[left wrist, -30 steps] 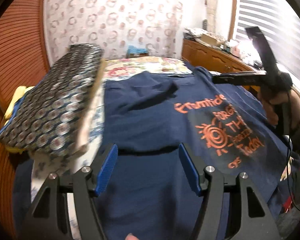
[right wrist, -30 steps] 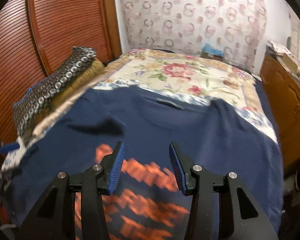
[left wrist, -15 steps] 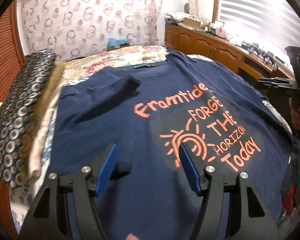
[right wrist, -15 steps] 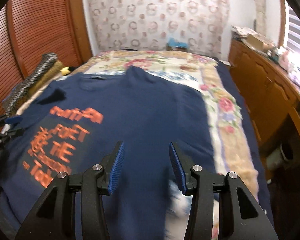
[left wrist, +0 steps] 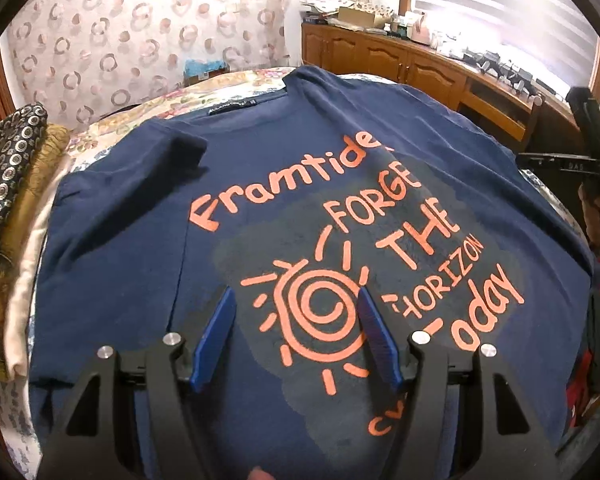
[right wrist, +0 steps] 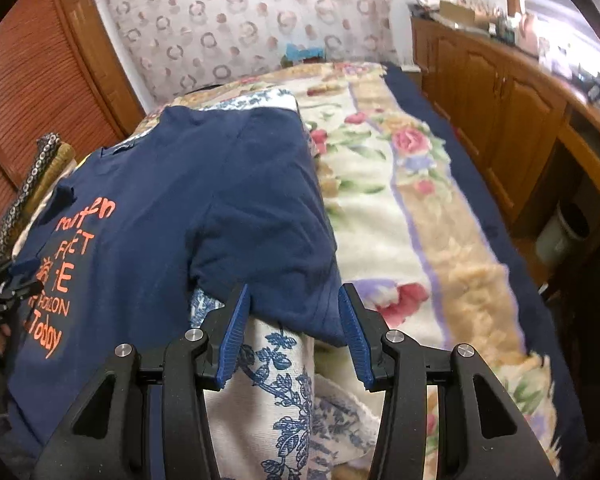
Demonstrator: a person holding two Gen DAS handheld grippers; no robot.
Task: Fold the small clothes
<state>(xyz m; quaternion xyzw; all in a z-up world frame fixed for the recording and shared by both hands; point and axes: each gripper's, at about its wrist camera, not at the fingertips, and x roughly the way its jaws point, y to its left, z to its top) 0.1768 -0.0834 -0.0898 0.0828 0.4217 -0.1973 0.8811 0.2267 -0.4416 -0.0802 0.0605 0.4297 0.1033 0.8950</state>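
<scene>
A navy T-shirt (left wrist: 284,168) with orange lettering and a sun print lies face up, spread flat on the bed, collar towards the far wall. My left gripper (left wrist: 296,300) hovers open over the sun print, nothing between its blue pads. In the right wrist view the same T-shirt (right wrist: 188,208) fills the left half. My right gripper (right wrist: 294,296) stands open just above the hem of the right sleeve (right wrist: 284,272), near the shirt's right edge. The right gripper (left wrist: 580,156) shows at the left wrist view's right edge, held by a hand.
Folded patterned cloths (left wrist: 16,220) are stacked along the shirt's left side. A floral blanket (right wrist: 400,200) covers the bed to the right of the shirt, and a blue-and-white cloth (right wrist: 276,380) lies under the sleeve. Wooden cabinets (right wrist: 500,100) and a bin (right wrist: 564,232) line the right side.
My left gripper has swung from the shirt's left edge to over the sun print. My right gripper has travelled right, from above the print to the right sleeve. Both stayed open.
</scene>
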